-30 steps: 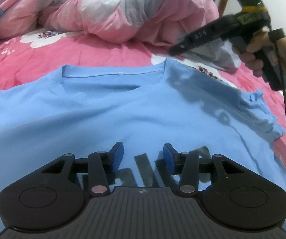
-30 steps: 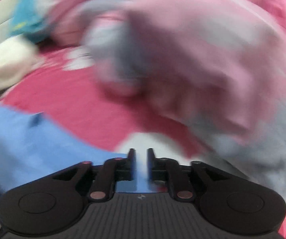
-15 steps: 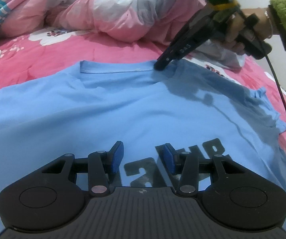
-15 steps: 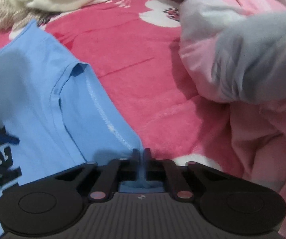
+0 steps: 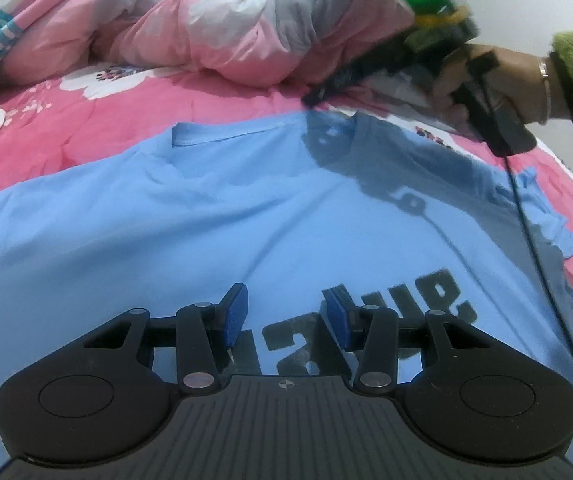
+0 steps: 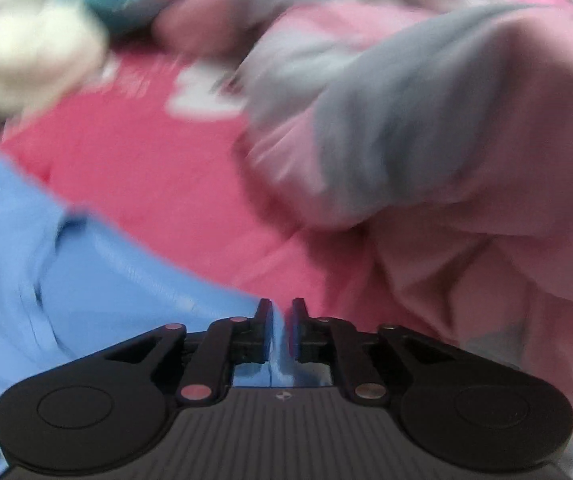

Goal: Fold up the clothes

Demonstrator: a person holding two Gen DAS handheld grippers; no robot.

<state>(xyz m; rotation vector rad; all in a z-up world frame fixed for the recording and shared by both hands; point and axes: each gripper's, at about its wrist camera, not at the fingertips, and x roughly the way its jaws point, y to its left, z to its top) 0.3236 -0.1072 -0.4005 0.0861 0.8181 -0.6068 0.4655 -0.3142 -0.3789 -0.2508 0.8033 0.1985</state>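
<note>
Two claws: left claw (image 5: 284,316) hovers half-open, empty, above the blue T-shirt (image 5: 246,224); right claw (image 6: 282,330) is opening, collar fabric between its pads.

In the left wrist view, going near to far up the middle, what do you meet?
left gripper → dark lettering → blue T-shirt → collar → pink floral bedsheet → bunched pink and grey quilt.

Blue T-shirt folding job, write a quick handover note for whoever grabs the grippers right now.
Left gripper: open, hovering over the print on the blue T-shirt, holding nothing.
Right gripper: at the collar's far corner, jaws opening, blue fabric between the narrow gap; the view is blurred, so the grip is uncertain.
T-shirt lies spread flat, print up, on the pink floral bedsheet; the pink and grey duvet is bunched behind it.
Done: shirt laid out.
Left: every fold.
</note>
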